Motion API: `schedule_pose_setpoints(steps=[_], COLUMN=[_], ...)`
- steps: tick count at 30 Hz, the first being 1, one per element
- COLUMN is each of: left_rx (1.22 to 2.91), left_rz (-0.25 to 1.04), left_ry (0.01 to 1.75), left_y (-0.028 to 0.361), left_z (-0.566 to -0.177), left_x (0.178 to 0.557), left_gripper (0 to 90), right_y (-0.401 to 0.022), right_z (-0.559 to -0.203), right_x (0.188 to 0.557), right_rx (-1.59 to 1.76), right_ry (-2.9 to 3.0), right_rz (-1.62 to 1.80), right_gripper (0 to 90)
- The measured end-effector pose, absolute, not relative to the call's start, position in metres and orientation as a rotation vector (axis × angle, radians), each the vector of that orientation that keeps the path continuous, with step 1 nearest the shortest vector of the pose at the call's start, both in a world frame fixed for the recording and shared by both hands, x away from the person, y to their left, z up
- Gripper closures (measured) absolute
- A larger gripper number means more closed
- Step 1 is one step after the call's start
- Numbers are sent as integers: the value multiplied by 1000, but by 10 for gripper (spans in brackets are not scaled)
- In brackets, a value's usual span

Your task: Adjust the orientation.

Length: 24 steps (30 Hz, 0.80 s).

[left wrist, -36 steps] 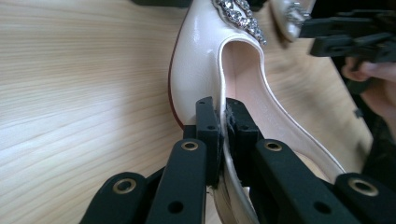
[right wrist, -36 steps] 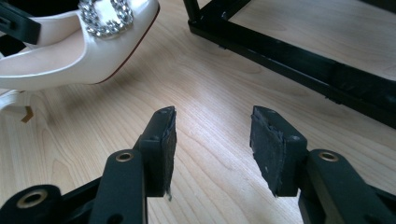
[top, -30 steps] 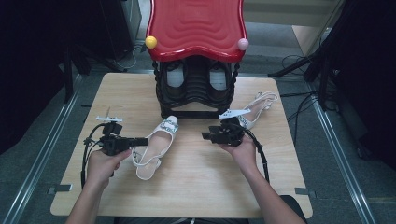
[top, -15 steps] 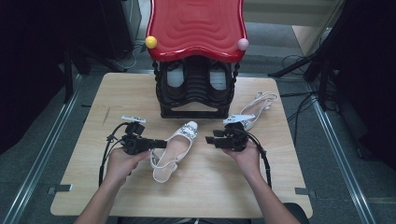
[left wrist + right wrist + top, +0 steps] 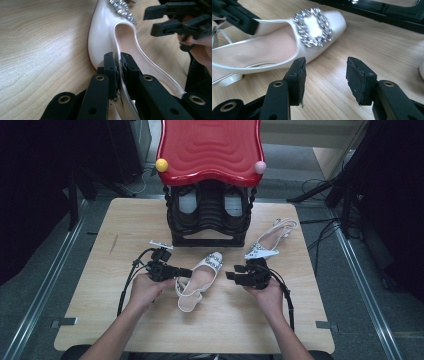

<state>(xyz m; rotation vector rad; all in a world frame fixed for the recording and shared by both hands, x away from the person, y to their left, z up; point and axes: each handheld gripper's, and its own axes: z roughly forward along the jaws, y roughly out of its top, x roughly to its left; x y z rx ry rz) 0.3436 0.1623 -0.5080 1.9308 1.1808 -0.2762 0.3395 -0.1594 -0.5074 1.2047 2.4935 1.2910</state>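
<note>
Nearest the person, two forearms are coming in over the wooden table, each hand holding one gripper. The left gripper is pinching the side wall of a white shoe between its pads; in the left gripper view the thin upper edge of the shoe is sitting squeezed between the two black jaws, which have just been easing slightly apart while the pads are still pressing on it. That shoe is lying near the middle of the table, heel toward the person, its square toe with a sparkling buckle pointing toward the rack. The right gripper is hovering just beside the shoe's toe, its jaws standing spread with only bare wood between them.

Two white shoes are lying on the table in all: the second shoe is resting farther off at the right, well apart from the first, behind the right hand.

Farthest away, one black shoe rack is standing at the table's far edge under a red wavy top, with one yellow ball and one pink ball at its front corners.
</note>
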Motion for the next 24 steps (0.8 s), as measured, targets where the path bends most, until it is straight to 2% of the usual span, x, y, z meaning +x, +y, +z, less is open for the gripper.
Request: schedule_pose_setpoints(steps=[2,6,10,14,17,22,24], left_rx=[1958,1946,1937,1981,1961,1935,1926], left_rz=[-237,-244,-252,-181,-171,-142,-135], left_ry=[1190,1181,1166,1146,1125,1135,1138], left_y=[163,169,171,175,181,193,198], left_z=[-510,-508,-503,-490,-481,-478,-478], left_x=[345,347,345,342,339,338,337], left_gripper=[817,711,643,591,558,533,533], right_y=[-158,-155,-151,-146,-143,-137,-133], right_z=[-509,-511,-512,-515,-517,-516,-516], right_x=[338,336,335,336,336,334,334], right_rx=[1206,1210,1204,1220,1215,1191,1172], right_ry=[2495,2502,2510,2518,2528,2536,2559], right_rz=[1279,1283,1288,1289,1304,1358,1372], right_gripper=[512,546,578,586,648,850,900])
